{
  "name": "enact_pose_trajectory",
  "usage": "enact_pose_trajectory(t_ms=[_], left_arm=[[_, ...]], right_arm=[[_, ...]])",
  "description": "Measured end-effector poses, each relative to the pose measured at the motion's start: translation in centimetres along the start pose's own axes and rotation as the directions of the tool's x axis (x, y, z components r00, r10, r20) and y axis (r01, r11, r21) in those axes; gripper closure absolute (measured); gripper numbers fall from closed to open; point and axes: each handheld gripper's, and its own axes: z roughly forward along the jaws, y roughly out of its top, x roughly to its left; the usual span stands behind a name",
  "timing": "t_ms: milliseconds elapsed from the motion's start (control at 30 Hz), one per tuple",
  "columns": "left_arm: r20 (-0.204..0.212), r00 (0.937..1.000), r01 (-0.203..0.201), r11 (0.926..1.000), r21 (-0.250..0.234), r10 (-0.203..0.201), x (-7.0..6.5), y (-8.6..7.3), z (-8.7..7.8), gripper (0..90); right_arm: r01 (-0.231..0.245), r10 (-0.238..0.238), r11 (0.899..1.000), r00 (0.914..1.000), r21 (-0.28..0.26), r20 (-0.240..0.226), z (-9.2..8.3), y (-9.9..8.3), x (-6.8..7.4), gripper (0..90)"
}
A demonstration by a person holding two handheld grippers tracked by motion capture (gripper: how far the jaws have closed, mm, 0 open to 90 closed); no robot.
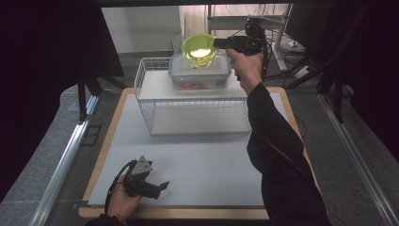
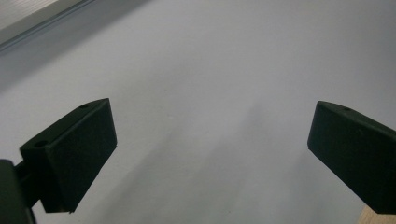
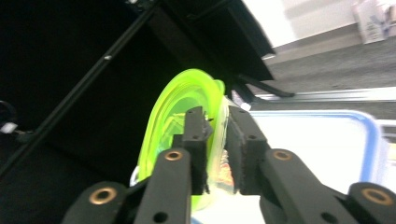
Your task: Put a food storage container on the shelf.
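A translucent neon-green bowl hangs just above a clear lidded container that stands on the top shelf of a white wire rack. My right gripper is shut on the bowl's rim. In the right gripper view the bowl is seen edge-on, its rim pinched between the fingertips, with the blue-edged container lid beyond. My left gripper rests low at the table's front left, held by a hand. Its jaws stand wide open over the bare grey mat.
The grey mat covers a wooden-edged table. The rack's lower shelf is bare. A metal rail runs along the left side. Dark curtains and stand legs crowd the back and right.
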Motion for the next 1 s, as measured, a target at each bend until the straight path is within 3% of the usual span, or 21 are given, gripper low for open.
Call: enact_pose_trajectory(t_ms=[67, 300, 567, 800, 1000], left_arm=[[0.001, 1.0, -0.001, 1.0, 0.002, 0.001, 0.0, 0.0, 0.0, 1.1], [0.006, 0.9999, -0.009, 0.9998, 0.016, 0.009, -0.1, 0.0, 0.2, 1.2], [0.006, 0.9998, -0.017, 0.9995, 0.027, 0.017, -0.2, 0.0, 0.4, 1.3], [0.005, 0.9998, -0.018, 0.9994, 0.028, 0.018, -0.2, -0.1, 0.3, 1.3], [0.004, 0.9997, -0.025, 0.9991, 0.034, 0.025, -0.3, 0.0, 0.4, 1.3]], right_arm=[[-0.005, 0.005, 1.0, 0.9999, -0.003, 0.015, 0.2, 0.0, -0.2, 73.6], [-0.018, 0.019, 1.0, 0.9994, -0.006, 0.028, 0.9, -0.2, -0.8, 73.3], [-0.022, 0.022, 1.0, 0.9996, 0.001, 0.018, 1.4, -0.5, -0.7, 68.9], [0.106, -0.106, 0.994, 0.9927, 0.003, 0.058, 1.2, -0.4, -0.4, 36.9], [0.189, -0.189, 0.982, 0.9791, 0.001, 0.075, -0.1, -0.5, 0.0, 25.3]])
